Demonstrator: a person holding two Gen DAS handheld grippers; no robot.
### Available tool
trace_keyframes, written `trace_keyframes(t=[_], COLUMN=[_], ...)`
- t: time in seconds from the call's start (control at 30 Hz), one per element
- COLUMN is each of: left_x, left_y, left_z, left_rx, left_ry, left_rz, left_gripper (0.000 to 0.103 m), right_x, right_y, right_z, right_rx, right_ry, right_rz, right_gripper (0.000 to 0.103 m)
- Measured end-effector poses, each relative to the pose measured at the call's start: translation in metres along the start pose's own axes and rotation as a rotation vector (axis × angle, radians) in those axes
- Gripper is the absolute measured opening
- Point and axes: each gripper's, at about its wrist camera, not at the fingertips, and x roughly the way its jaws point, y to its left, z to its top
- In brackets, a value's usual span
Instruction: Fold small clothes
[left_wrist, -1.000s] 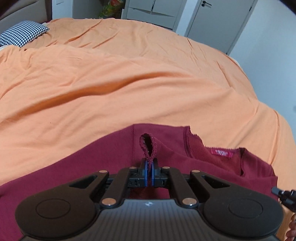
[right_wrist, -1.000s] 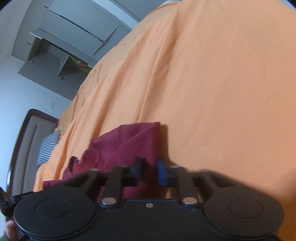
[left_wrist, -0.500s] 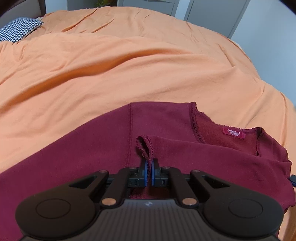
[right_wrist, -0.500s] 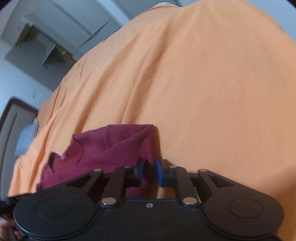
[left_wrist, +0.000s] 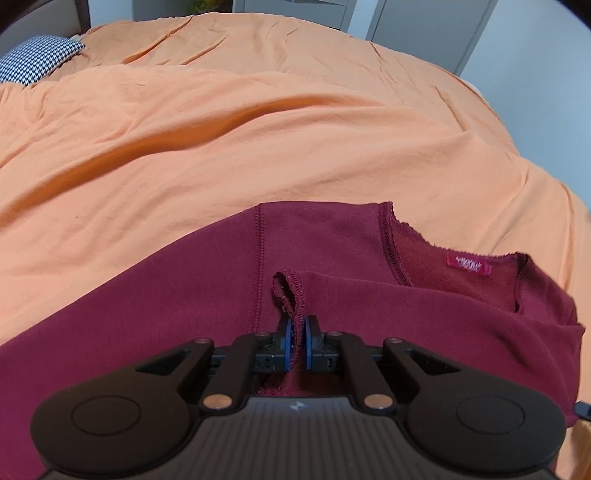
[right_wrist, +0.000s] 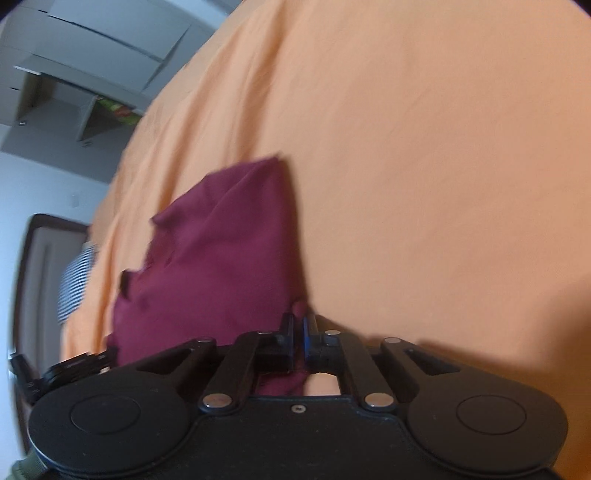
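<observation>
A maroon shirt (left_wrist: 332, 258) lies on the orange bed sheet (left_wrist: 221, 147), neckline and red label (left_wrist: 469, 264) to the right. My left gripper (left_wrist: 297, 332) is shut on a stitched hem edge of the shirt, which loops up between the blue pads. In the right wrist view the same shirt (right_wrist: 229, 251) rises as a folded peak. My right gripper (right_wrist: 298, 328) is shut on its edge, close to the sheet (right_wrist: 424, 166). The left gripper's body (right_wrist: 55, 369) shows at the lower left of that view.
A black-and-white checked pillow (left_wrist: 33, 66) lies at the bed's far left. Grey cabinet doors (left_wrist: 424, 26) stand beyond the bed. A dark headboard (right_wrist: 33, 295) and shelves (right_wrist: 74, 92) show in the right wrist view. The sheet is wrinkled.
The right gripper's jaws have closed on the shirt edge and the cloth has risen into a peak. The left gripper has kept its grip and more of the shirt lies spread ahead of it.
</observation>
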Motion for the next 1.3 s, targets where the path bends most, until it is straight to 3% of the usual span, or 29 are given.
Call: trace_keyframes(t=[0.07, 0.13, 0.2, 0.27, 0.37, 0.47, 0.67, 0.8, 0.83, 0.93, 1.03, 1.1, 1.17, 1.23, 1.3], left_x=[0.002, -0.002, -0.011, -0.021, -0.036, -0.044, -0.024, -0.01, -0.007, -0.001, 0.001, -0.007, -0.022, -0.038, -0.053], left_y=[-0.001, -0.001, 0.003, 0.008, 0.013, 0.005, -0.024, -0.03, -0.03, -0.025, -0.02, -0.017, -0.006, 0.011, 0.035], left_z=[-0.001, 0.0, 0.001, 0.001, 0.002, 0.0, -0.011, -0.016, -0.015, -0.016, -0.017, -0.018, -0.025, -0.035, -0.051], left_rx=[0.01, 0.013, 0.013, 0.011, -0.004, 0.027, 0.122, 0.143, 0.145, 0.13, 0.117, 0.1, 0.062, 0.018, -0.044], left_ry=[0.005, -0.004, -0.027, -0.049, -0.079, -0.095, -0.064, -0.047, -0.042, -0.041, -0.04, -0.058, -0.092, -0.116, -0.124], left_rz=[0.01, 0.017, 0.028, 0.041, 0.026, -0.021, -0.056, -0.059, -0.049, -0.03, -0.029, -0.034, -0.047, -0.016, 0.024], left_gripper=[0.01, 0.012, 0.013, 0.015, 0.018, 0.024, 0.026, 0.031, 0.035, 0.043, 0.044, 0.044, 0.054, 0.066, 0.066], right_x=[-0.001, -0.003, -0.016, -0.024, -0.013, 0.018, 0.086, 0.108, 0.11, 0.114, 0.124, 0.127, 0.106, 0.079, 0.061], right_y=[0.004, 0.006, 0.017, 0.035, 0.075, 0.124, 0.174, 0.178, 0.177, 0.177, 0.174, 0.173, 0.175, 0.175, 0.174], right_z=[-0.002, 0.001, 0.006, 0.015, 0.039, 0.061, 0.082, 0.083, 0.082, 0.087, 0.079, 0.076, 0.071, 0.061, 0.045], right_rx=[-0.065, -0.076, -0.125, -0.21, -0.403, -0.665, -0.944, -1.034, -1.045, -1.011, -1.006, -0.965, -0.883, -0.807, -0.772], right_ry=[-0.006, -0.023, -0.113, -0.184, -0.199, -0.183, -0.049, 0.061, 0.073, 0.046, 0.049, 0.041, -0.064, -0.148, -0.153], right_rz=[-0.033, -0.046, -0.061, -0.03, 0.021, 0.03, 0.026, 0.015, 0.014, -0.024, -0.061, -0.075, -0.04, 0.019, 0.06], right_gripper=[0.008, 0.021, 0.027, 0.04, 0.044, 0.044, 0.038, 0.023, 0.005, 0.004, 0.005, 0.013, 0.043, 0.064, 0.065])
